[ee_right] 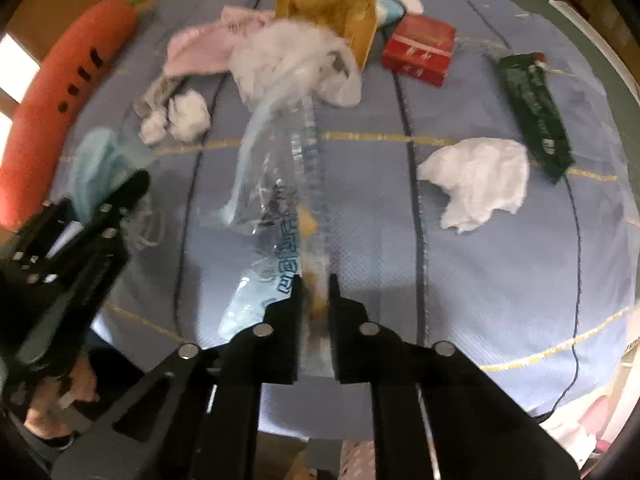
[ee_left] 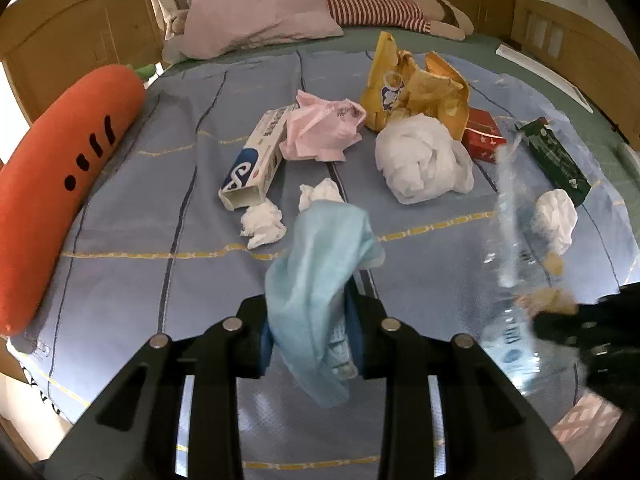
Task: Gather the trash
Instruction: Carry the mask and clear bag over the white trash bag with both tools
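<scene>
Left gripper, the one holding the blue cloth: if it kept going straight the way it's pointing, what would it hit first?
Probably the crumpled white tissue just past the blue cloth held in the left gripper, with bare bedspread around it. The cloth hides part of that line, so depth is uncertain.

- On the white and blue carton (ee_left: 256, 160) you could read only one big white letter, it looked like "S"; the small print was too fine.
- The clear plastic bag (ee_right: 276, 216) had blue printed characters, but you could not read them.
- The green packet (ee_left: 556, 158) showed only unreadable marks.
</scene>
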The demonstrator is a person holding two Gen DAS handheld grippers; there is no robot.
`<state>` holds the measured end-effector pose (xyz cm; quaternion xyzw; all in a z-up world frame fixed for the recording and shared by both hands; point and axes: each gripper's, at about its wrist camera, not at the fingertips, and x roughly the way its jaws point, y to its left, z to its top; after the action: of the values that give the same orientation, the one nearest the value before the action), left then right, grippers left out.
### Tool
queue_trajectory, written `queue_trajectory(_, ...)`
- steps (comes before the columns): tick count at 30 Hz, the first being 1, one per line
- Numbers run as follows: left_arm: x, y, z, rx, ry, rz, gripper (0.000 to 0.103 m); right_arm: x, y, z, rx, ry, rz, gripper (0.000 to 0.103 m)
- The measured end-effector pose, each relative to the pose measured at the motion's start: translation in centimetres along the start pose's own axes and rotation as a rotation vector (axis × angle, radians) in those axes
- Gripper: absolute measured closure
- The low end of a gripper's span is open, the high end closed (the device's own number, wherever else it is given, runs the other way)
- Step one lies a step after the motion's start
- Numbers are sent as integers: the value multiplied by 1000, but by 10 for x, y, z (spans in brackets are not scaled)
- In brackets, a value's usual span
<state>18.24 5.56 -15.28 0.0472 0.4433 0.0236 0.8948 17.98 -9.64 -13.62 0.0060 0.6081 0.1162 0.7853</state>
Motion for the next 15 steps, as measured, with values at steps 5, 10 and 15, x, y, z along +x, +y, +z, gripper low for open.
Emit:
queue_trajectory(5, -18, -2, -1, 6, -54, -27, 72, -44, -6, -14, 20, -90, 20, 94)
queue_trajectory(10, -58, -7, -12, -1, -97, -65, 72, -94, -26, -43, 55, -179, 29, 94)
queue_trajectory(15, -119, -31, -21, 74, -199, -66, 72, -131, -36, -74, 68, -267, -39, 94)
